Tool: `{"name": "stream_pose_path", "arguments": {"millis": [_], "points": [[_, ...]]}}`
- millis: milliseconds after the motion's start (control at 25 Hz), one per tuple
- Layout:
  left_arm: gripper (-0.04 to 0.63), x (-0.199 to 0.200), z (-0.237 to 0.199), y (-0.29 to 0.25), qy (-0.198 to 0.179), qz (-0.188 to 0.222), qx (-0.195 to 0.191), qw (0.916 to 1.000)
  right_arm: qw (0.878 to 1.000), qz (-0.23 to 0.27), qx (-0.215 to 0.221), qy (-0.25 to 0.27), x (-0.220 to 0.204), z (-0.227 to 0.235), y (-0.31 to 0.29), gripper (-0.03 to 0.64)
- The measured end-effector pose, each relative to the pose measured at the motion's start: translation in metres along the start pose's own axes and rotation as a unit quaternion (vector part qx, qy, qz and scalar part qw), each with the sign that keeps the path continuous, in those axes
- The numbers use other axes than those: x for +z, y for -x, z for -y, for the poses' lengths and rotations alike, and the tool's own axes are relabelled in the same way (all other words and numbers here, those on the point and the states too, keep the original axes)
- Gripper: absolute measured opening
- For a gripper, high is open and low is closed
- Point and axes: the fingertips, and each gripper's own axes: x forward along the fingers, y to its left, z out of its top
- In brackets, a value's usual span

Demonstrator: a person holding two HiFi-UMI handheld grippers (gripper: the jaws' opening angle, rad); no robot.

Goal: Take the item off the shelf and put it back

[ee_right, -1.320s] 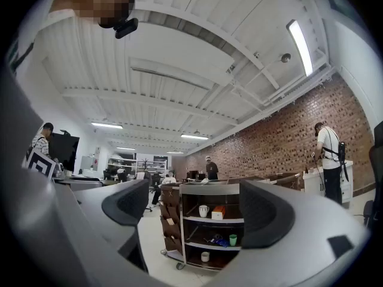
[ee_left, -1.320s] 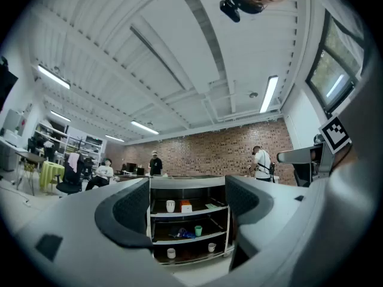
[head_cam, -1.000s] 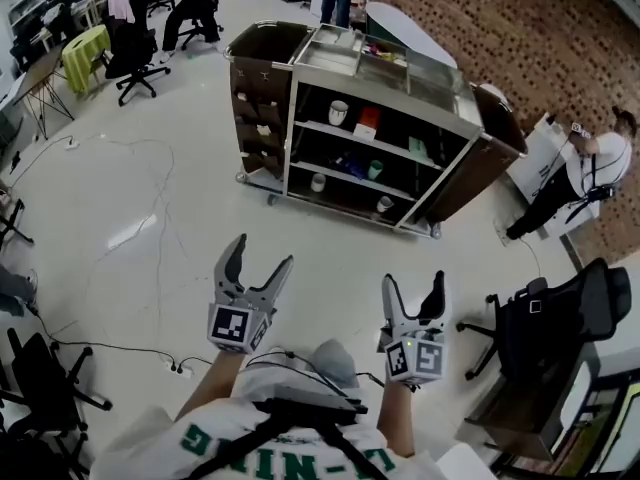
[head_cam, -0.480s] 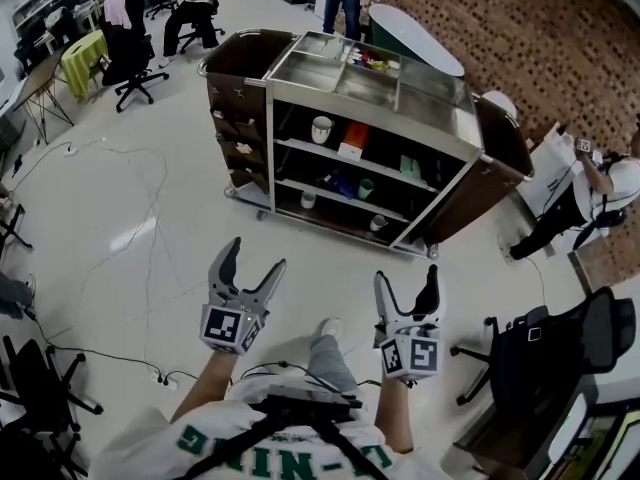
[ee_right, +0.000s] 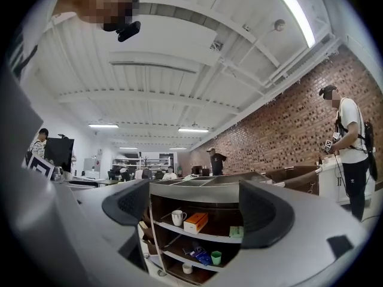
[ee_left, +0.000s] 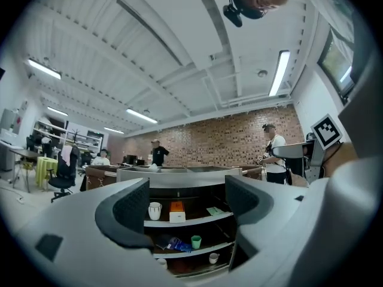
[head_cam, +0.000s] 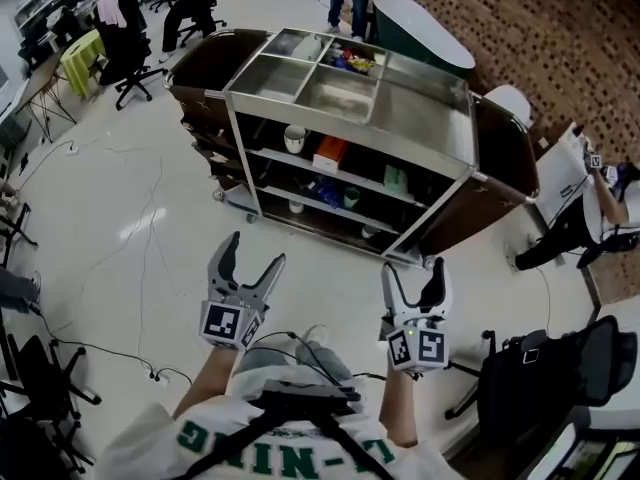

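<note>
Head view: white mug [head_cam: 294,138] and orange box [head_cam: 330,152] side by side on upper shelf of cart [head_cam: 425,118]; green cup [head_cam: 351,197] one shelf lower. Left gripper [head_cam: 257,251] and right gripper [head_cam: 412,268] well short of cart, fingers apart, nothing held.

A black office chair [head_cam: 560,363] stands at right — cables [head_cam: 105,351] trail over the white floor [head_cam: 120,218] at left.

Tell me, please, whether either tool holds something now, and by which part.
Nothing is held. The left tool and the right tool are both open and empty; the shelf cart stands ahead, apart from them.
</note>
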Motion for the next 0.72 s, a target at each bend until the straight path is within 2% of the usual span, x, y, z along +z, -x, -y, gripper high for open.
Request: {"name": "stream_pose_path", "arguments": {"millis": [120, 280, 360, 560, 720], "points": [[0.365, 0.004, 0.009, -0.021, -0.007, -0.002, 0.001, 1.0, 1.0, 0.003, 0.012, -0.003, 0.002, 0.015, -0.02, 0.476], [0.365, 0.0, 0.01, -0.042, -0.011, -0.01, -0.001, 0.9999, 0.997, 0.03, 0.067, 0.024, 0.007, 0.007, -0.04, 0.476], [0.365, -0.005, 0.011, -0.056, -0.011, -0.013, -0.012, 0.9998, 0.996, 0.039, 0.076, 0.021, 0.005, 0.007, -0.052, 0.476], [0.365, -0.034, 0.014, -0.085, -0.022, -0.038, -0.06, 0.9973, 0.997, 0.029, 0.07, 0.032, -0.009, 0.011, -0.072, 0.476], [0.365, -0.065, 0.014, -0.112, 0.002, -0.048, -0.078, 0.9958, 0.999, 0.005, 0.042, 0.035, -0.04, 0.026, -0.081, 0.476]]}}
